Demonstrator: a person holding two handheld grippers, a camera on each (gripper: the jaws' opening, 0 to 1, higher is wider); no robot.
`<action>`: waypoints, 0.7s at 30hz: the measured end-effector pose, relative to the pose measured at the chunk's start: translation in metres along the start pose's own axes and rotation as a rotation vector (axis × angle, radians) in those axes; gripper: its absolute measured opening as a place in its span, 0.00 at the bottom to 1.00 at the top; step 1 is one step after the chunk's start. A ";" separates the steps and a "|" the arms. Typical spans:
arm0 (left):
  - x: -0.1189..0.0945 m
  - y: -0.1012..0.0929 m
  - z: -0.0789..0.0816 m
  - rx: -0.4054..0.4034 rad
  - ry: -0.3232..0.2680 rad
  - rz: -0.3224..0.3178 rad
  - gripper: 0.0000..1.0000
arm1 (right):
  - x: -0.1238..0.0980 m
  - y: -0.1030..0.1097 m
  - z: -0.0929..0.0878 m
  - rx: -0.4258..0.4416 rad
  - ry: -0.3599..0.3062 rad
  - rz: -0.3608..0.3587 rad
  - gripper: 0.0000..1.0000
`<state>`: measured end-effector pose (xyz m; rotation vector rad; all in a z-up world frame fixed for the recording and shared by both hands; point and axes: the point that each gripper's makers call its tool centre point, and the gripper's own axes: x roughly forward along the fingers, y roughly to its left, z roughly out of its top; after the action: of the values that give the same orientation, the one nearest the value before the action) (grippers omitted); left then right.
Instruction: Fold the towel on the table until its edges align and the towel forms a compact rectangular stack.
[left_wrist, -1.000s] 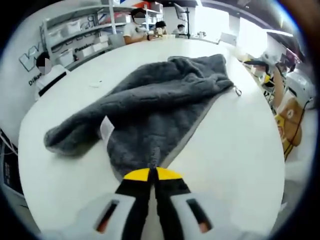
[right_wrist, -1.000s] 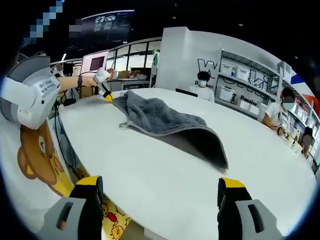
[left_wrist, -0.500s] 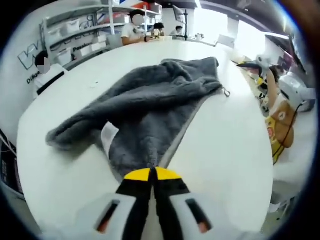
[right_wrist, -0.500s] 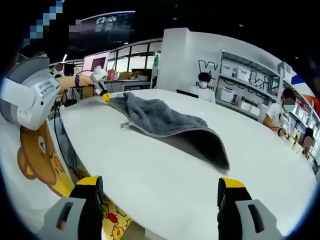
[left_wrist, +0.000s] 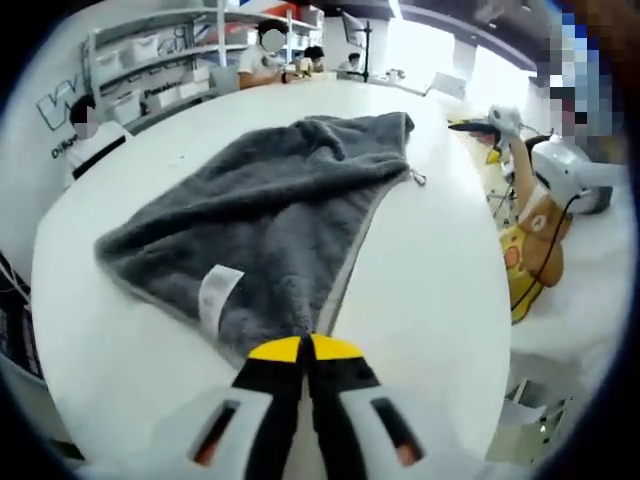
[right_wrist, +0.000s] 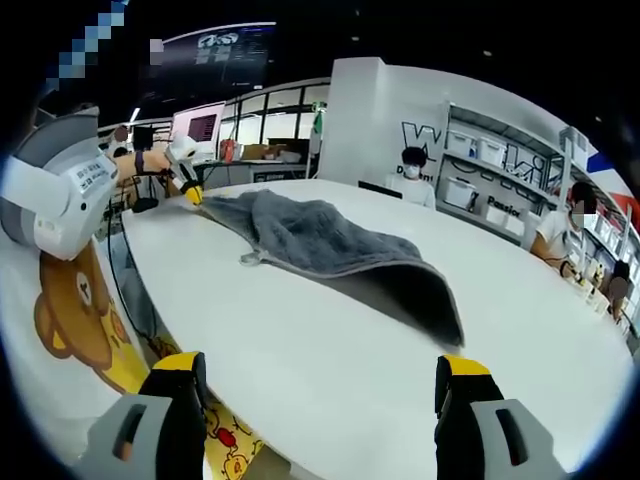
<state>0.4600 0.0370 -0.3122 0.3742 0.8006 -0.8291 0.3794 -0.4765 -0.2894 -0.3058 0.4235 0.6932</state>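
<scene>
In the left gripper view the left gripper (left_wrist: 306, 348) has its yellow-tipped fingers (left_wrist: 274, 350) pressed together on the near corner of the grey towel (left_wrist: 270, 215); from that corner the towel spreads away across the white tabletop (left_wrist: 430, 280), mostly flat, its paler hemmed edge running up the right side to a far corner with a small loop (left_wrist: 421, 180); a white care label (left_wrist: 217, 293) lies on the pile just beyond the fingers, to the left; further off, seated people (left_wrist: 268, 55) and shelves with bins (left_wrist: 150, 70) stand past the far rim of the tabletop.

In the right gripper view the right gripper (right_wrist: 322, 385) hangs over the near edge of the tabletop (right_wrist: 330, 350), its fingers (right_wrist: 462, 390) wide apart with nothing between them, well apart from the towel (right_wrist: 330, 245); the nearest end of the towel is lifted, dark underneath; at the far end the left gripper (right_wrist: 188, 192) clamps a corner.
</scene>
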 end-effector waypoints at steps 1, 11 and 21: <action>-0.002 -0.001 -0.003 -0.001 0.003 0.002 0.03 | 0.000 0.000 0.000 -0.001 0.000 0.001 0.99; -0.018 -0.006 -0.024 -0.047 0.002 0.009 0.03 | 0.001 0.002 0.004 -0.011 0.000 0.011 0.99; -0.026 -0.015 -0.042 -0.055 0.045 0.016 0.03 | 0.002 0.004 0.005 -0.017 0.001 0.014 0.99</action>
<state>0.4170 0.0651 -0.3200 0.3513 0.8593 -0.7841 0.3797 -0.4704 -0.2868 -0.3196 0.4213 0.7110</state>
